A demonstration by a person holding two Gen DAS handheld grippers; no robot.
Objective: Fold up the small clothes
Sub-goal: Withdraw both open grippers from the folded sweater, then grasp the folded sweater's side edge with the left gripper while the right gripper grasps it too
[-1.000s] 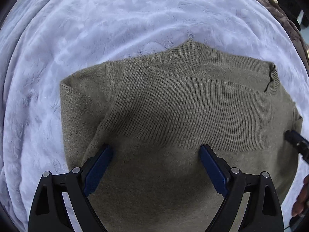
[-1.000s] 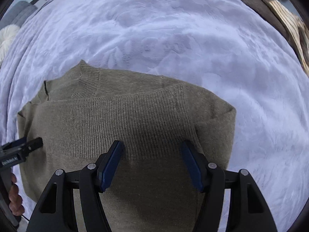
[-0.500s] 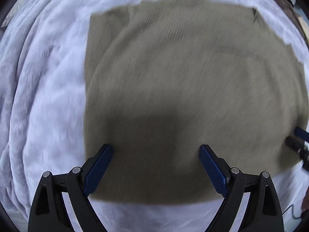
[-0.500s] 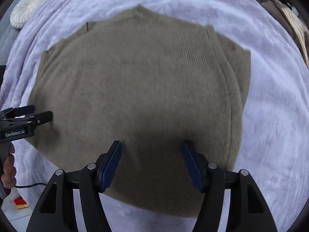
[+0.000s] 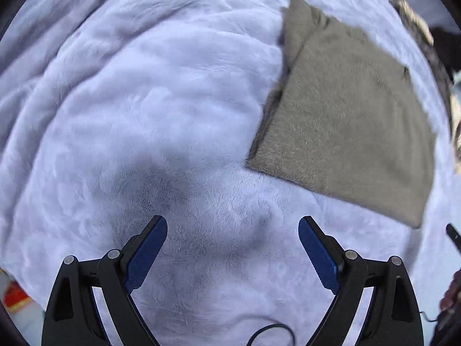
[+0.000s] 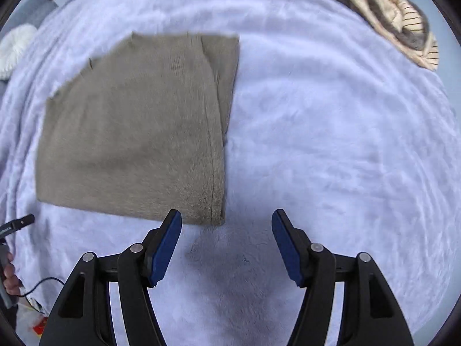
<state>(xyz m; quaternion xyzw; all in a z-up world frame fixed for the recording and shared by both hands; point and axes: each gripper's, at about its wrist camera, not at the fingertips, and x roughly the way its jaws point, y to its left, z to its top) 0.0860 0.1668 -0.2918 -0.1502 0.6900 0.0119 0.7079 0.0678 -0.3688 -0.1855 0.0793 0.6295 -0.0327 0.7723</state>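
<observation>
An olive-green knit sweater (image 5: 348,121) lies folded into a flat rectangle on a pale lavender fleece blanket (image 5: 144,101). In the left wrist view it sits at the upper right, away from my left gripper (image 5: 232,232), which hangs open over bare blanket. In the right wrist view the sweater (image 6: 135,127) fills the upper left, with its near right corner just beyond the left fingertip of my right gripper (image 6: 226,225). That gripper is open too, with only blanket (image 6: 331,132) between its blue pads. Neither gripper holds or touches the sweater.
A heap of brown and striped cream clothes (image 6: 400,26) lies at the blanket's far right. A white round cushion (image 6: 14,46) sits at the far left. The other gripper's tip (image 6: 17,222) and a hand (image 6: 10,276) show at the left edge, above a black cable (image 6: 43,282).
Both grippers have pulled back off the sweater and risen. They hovered over the knit a second ago and now hang over bare blanket, the left off to the sweater's left, the right off its near right corner.
</observation>
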